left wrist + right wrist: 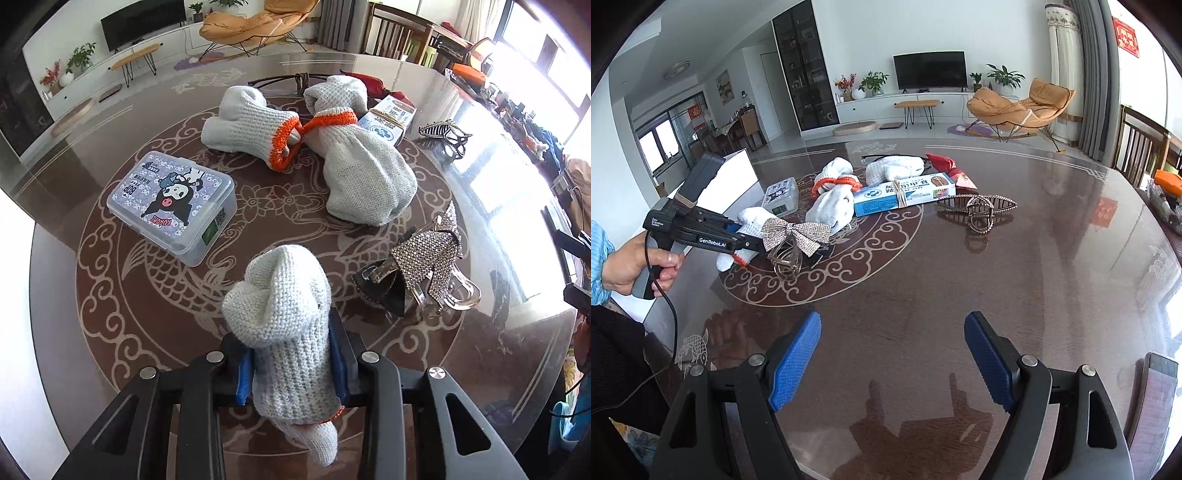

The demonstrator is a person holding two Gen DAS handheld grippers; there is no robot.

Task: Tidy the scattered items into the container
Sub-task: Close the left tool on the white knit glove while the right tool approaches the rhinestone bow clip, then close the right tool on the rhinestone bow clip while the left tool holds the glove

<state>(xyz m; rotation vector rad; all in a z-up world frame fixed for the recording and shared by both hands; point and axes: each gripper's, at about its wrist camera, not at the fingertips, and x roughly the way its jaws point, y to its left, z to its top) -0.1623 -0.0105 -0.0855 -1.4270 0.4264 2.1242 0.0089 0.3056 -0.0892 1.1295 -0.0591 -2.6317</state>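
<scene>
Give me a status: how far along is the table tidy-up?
Done: nothing visibly stowed; no container identifiable. In hand: left gripper is shut on a rolled white knit glove. Right gripper is open and empty. Left on the table: two more rolled gloves, lidded cartoon plastic box, toothpaste box, rhinestone bow hair clip, gold claw clip, red packet.

A black television (929,70) stands on a long white cabinet (908,105) against the white wall. An orange lounge chair (1021,105) sits nearby. Daylight glares from the windows (517,70).
</scene>
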